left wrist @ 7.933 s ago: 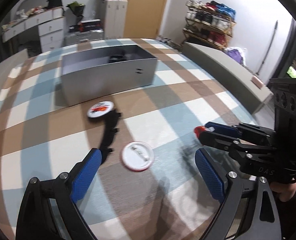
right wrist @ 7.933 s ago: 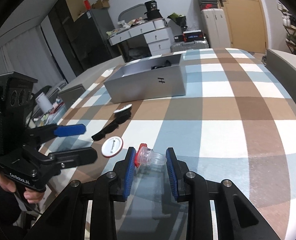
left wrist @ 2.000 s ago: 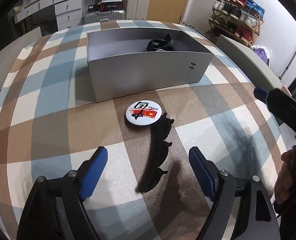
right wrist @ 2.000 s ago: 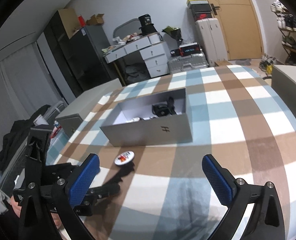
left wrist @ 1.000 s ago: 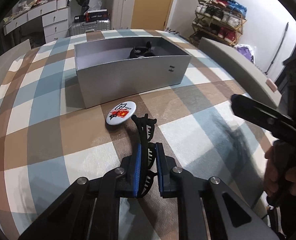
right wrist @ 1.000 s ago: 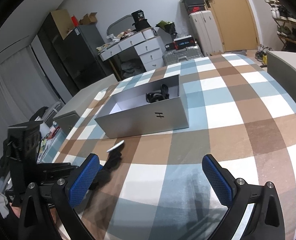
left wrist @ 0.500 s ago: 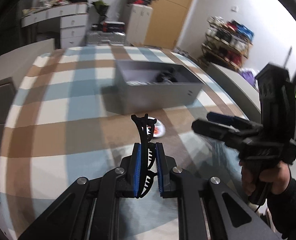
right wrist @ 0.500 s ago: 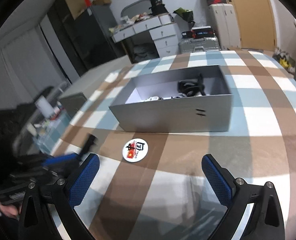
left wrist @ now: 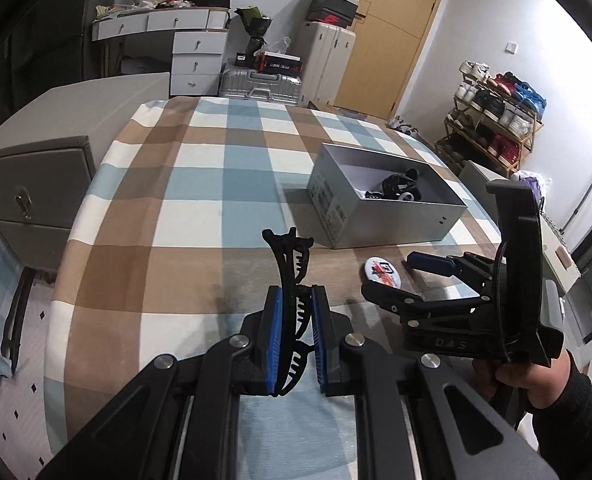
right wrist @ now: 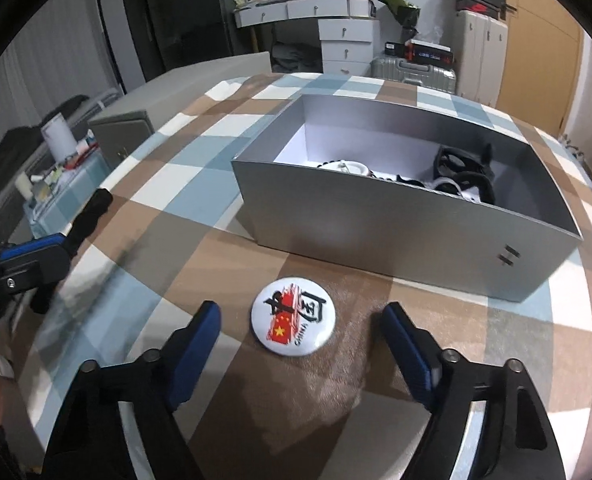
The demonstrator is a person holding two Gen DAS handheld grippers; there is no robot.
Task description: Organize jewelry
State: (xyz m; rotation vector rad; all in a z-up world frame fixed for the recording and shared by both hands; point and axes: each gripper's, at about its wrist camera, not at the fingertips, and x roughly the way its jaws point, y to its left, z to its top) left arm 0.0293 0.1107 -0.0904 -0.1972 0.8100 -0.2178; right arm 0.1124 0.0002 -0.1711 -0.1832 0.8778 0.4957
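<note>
Since a second ago we have lifted the black hair claw (left wrist: 291,276) off the worktop (left wrist: 199,184), pinched in our left tool (left wrist: 296,336); our right tool (right wrist: 300,344), jaws closing but empty, straddles the badge (right wrist: 293,316) beside the grey box (right wrist: 416,236).

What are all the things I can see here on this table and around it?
Black plastic claw hair clip: one, black, clamped in the left hand-held gripper, above the cloth.
Round white pin badge with red flag print: one, white and red, flat on the cloth before the box.
Silver rectangular cardboard box: one, silver, open, black and white items inside.
Checked tablecloth: one, brown, blue, white.
White drawer desk: one, far wall.
Shoe rack: one, right wall.
Left hand-held gripper: shut on the clip.
Right hand-held gripper: open, jaws just closing, either side of the badge.
</note>
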